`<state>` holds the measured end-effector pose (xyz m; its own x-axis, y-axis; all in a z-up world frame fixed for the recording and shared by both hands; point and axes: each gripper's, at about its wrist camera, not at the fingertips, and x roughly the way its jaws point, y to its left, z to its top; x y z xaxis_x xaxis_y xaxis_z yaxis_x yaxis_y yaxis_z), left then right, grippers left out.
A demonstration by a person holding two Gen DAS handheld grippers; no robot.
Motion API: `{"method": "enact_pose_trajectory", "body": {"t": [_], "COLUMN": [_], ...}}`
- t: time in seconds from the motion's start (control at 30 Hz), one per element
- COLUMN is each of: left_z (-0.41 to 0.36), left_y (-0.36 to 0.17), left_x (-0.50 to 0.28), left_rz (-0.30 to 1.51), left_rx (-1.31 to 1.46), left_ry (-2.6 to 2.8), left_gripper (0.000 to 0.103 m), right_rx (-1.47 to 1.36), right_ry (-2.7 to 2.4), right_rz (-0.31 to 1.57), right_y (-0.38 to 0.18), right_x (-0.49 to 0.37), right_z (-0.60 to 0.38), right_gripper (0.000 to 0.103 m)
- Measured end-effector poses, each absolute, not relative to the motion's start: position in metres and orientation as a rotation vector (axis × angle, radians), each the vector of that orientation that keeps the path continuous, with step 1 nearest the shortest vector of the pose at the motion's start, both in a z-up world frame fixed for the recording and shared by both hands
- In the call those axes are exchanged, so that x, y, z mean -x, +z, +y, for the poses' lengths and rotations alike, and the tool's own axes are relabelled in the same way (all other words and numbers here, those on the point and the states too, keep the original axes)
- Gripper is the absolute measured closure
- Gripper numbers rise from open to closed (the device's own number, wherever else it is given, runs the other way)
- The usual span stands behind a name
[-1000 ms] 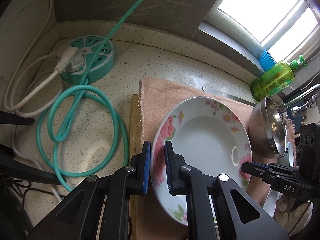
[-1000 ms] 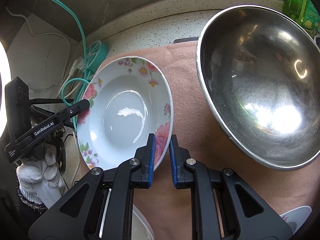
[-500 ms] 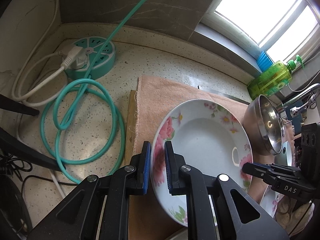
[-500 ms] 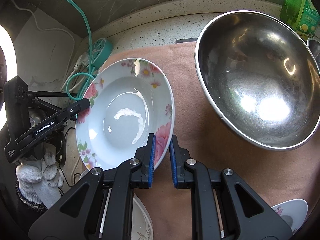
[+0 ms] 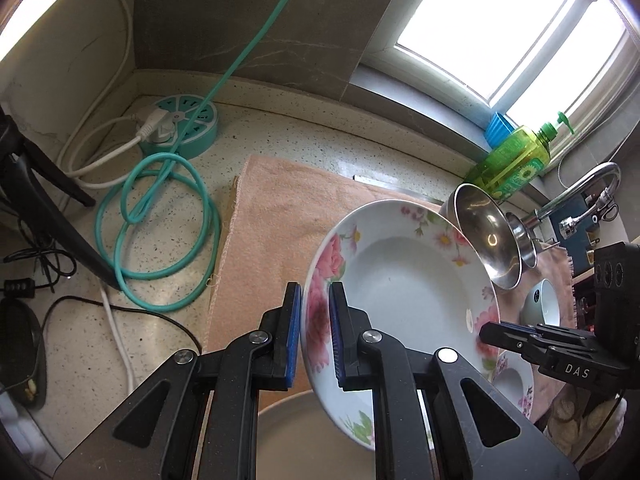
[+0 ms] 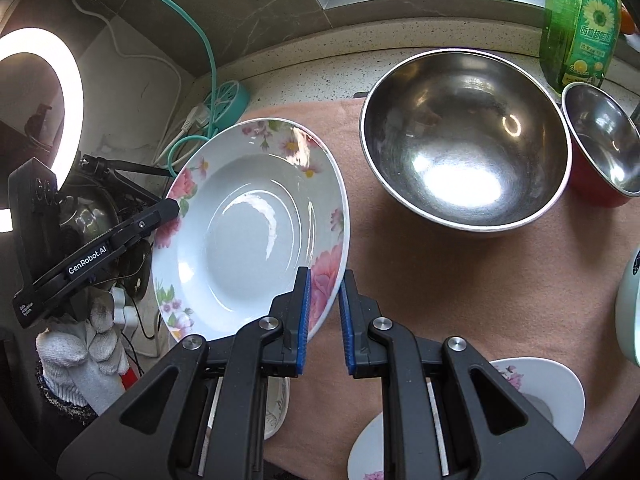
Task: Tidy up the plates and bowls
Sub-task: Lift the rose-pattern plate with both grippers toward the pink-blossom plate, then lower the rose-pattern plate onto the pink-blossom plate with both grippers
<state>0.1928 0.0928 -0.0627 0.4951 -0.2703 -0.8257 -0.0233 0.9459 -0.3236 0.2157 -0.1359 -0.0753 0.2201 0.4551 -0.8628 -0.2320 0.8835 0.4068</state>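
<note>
White with pink flowers, the floral plate (image 6: 248, 232) hangs above the peach towel (image 6: 440, 280), tilted, its hollow facing up. The left gripper (image 5: 314, 332) pinches its rim at about 9 o'clock, the right gripper (image 6: 324, 316) at about 4 o'clock, jaws nearly closed on it. A large steel bowl (image 6: 464, 140) sits toward 2 o'clock.

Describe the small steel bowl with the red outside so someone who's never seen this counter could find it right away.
Start at the peach towel covering the counter under the window and find the large steel bowl on it. The small bowl stands just to its right, below the green soap bottle. Its red outer wall sets it apart; the big bowl looks plain steel.
</note>
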Motion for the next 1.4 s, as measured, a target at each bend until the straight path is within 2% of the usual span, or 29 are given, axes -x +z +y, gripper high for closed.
{"method": "enact_pose_trajectory", "body": {"t": [0.67, 1.4], "left_z": [0.016, -0.073], "left_y": [-0.044, -0.075], "left_x": [-0.118, -0.079], "left_rz": [0.998, 1.09], "left_rx": [0.347, 0.369], "left_ry": [-0.13, -0.16], "left_gripper": [0.091, 0.091], "right_rx": [-0.152, -0.067], "right_ry": [0.525, 0.486], "right_rz": [1.268, 1.356], "right_y": [-0.06, -0.093], "right_x": [-0.161, -0.128], "right_z": [-0.217, -0.303], "right_gripper": [0.089, 0.088]}}
